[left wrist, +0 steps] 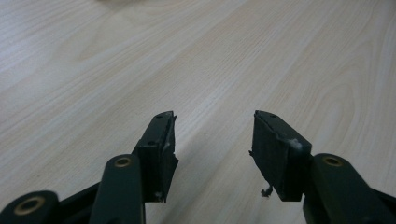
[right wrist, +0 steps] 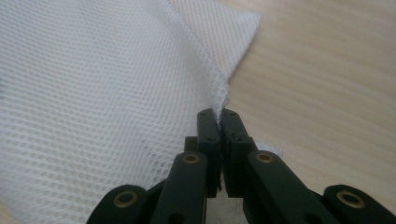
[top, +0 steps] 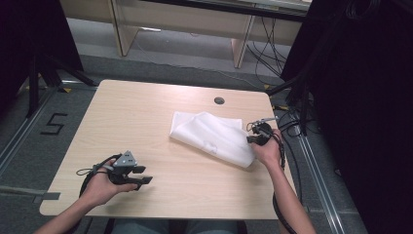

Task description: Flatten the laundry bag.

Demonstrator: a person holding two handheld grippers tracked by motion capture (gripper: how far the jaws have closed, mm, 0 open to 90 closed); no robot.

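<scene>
A white mesh cloth point(top: 213, 137) lies folded on the right half of a light wooden table point(top: 146, 126), its long side running at a slant from the middle of the tabletop toward the right edge, and one corner lapped over the rest. At the cloth's right end the right gripper point(top: 250, 140), held in the person's right hand point(top: 268, 151), pinches the fabric; in the right gripper view its two black jaws stand pressed together with a seamed edge of the mesh cloth point(right wrist: 116, 93) caught between the tips, the netting rising from them in a ridge and a lower layer lying flat on the wood beyond. The left gripper point(top: 144, 175) rests well apart from the cloth near the table's front left, gripped in the left hand point(top: 102, 187), a grey three-cornered plate on its top and a cable looping behind it. In the left gripper view its jaws stand wide with bare wood grain between them, the left gripper point(left wrist: 214, 140) holding nothing. A small round dark cable port point(top: 219, 100) sits in the tabletop near the far edge, just beyond the cloth. Past the table, cables point(top: 265, 48) trail across a grey floor point(top: 185, 46).
</scene>
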